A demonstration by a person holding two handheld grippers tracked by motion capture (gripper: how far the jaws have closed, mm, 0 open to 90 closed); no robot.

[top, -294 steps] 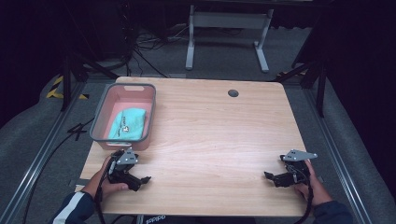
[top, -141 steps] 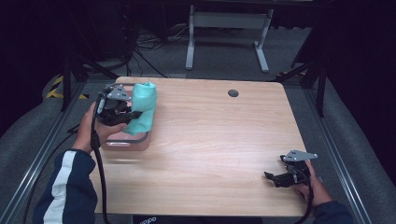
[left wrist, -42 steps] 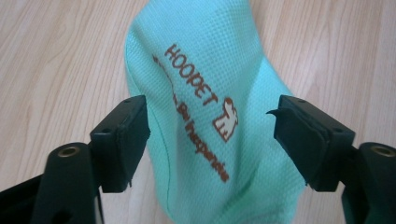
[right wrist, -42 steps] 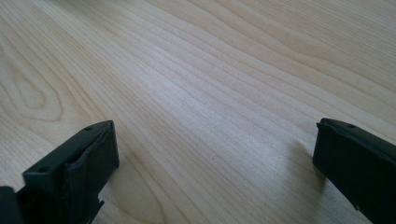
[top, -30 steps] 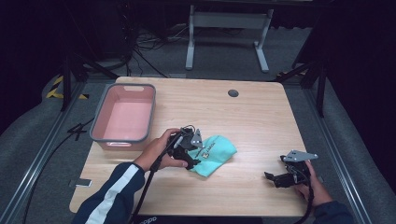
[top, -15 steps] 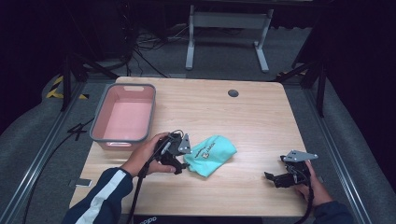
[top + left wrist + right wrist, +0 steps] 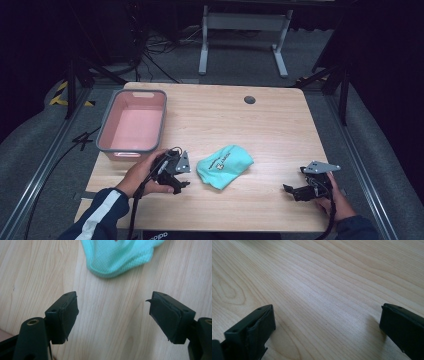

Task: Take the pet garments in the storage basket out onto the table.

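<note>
One teal cloth (image 7: 224,165) lay on counter (image 7: 270,130) | soft, light; pinch near hem | left claw (image 7: 112,315) gaped empty | right claw (image 7: 327,332) spread, idle.

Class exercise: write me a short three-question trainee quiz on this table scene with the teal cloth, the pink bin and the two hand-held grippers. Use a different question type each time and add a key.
1. True or false: the teal cloth lies inside the pink bin.
2. Multiple choice: the left gripper is A) shut on the cloth, B) open beside the cloth, C) inside the bin.
3. Short answer: what lies between the jaws of the right gripper?

Key: 1. False, it lies on the table. 2. B. 3. Only bare tabletop.
</note>
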